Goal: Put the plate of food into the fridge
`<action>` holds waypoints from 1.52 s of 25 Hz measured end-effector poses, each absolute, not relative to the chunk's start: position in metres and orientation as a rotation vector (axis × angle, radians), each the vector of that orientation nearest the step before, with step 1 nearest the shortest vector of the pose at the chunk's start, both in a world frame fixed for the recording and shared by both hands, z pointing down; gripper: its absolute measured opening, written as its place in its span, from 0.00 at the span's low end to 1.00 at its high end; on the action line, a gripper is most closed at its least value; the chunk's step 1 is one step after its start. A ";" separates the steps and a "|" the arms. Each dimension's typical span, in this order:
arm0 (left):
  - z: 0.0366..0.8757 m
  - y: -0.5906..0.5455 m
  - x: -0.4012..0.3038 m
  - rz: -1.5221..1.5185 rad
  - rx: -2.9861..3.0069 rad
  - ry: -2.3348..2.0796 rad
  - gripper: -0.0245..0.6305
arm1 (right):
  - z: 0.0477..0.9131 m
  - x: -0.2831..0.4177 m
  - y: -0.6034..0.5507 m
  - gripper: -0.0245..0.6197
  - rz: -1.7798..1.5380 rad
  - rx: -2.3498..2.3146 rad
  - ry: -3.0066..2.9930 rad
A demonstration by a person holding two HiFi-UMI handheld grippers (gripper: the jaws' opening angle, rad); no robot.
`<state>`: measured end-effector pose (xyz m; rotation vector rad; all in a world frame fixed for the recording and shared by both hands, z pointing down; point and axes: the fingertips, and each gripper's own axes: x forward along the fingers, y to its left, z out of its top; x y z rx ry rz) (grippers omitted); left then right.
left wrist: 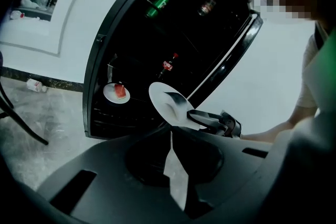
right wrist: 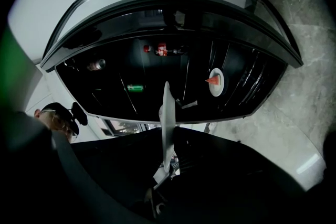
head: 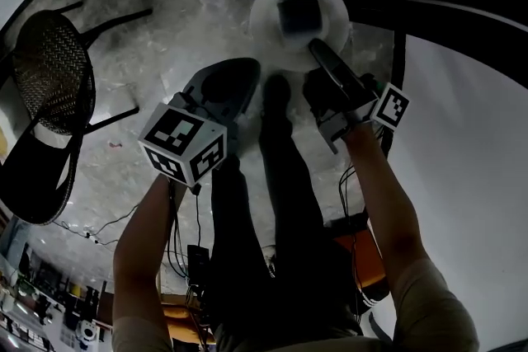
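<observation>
Currently the right gripper (head: 323, 55) is clamping the round white plate (head: 280, 41) by its rim, jaws closed on the 5 o'clock edge in the head view. The plate is carrying one dark squarish piece of food (head: 299, 12) near its centre; I can't tell what kind. It is hanging in the air in front of the open black fridge (left wrist: 98, 65), not yet inside. The right gripper view is showing it edge-on, a thin pale line running up between the jaws.

The left gripper (head: 244, 74) is hovering near the plate's 7 o'clock, jaws meeting at the tips and gripping nothing.

Inside the fridge, a small white plate with a red wedge (left wrist: 116, 93) is sitting on a shelf, at 9 o'clock of the held plate in the left gripper view. A green can (left wrist: 157, 5) is lying higher up at 12 o'clock, and a red-labelled bottle (left wrist: 168, 64) is standing between them.

A black mesh chair (head: 49, 78) is standing on the grey marbled floor (head: 165, 21) at the person's 10 o'clock.
</observation>
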<state>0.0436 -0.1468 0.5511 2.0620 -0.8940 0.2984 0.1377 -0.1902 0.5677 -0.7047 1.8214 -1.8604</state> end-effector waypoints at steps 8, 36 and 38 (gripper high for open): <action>0.563 -0.148 0.044 0.286 2.055 -0.900 0.06 | 0.600 0.147 -0.195 0.09 -1.880 -0.787 1.785; 0.617 -0.124 0.035 0.421 2.025 -0.883 0.06 | 0.717 0.159 -0.244 0.09 -1.855 -0.995 1.660; 0.620 -0.125 0.038 0.424 2.028 -0.875 0.06 | 0.723 0.161 -0.247 0.09 -1.849 -1.013 1.645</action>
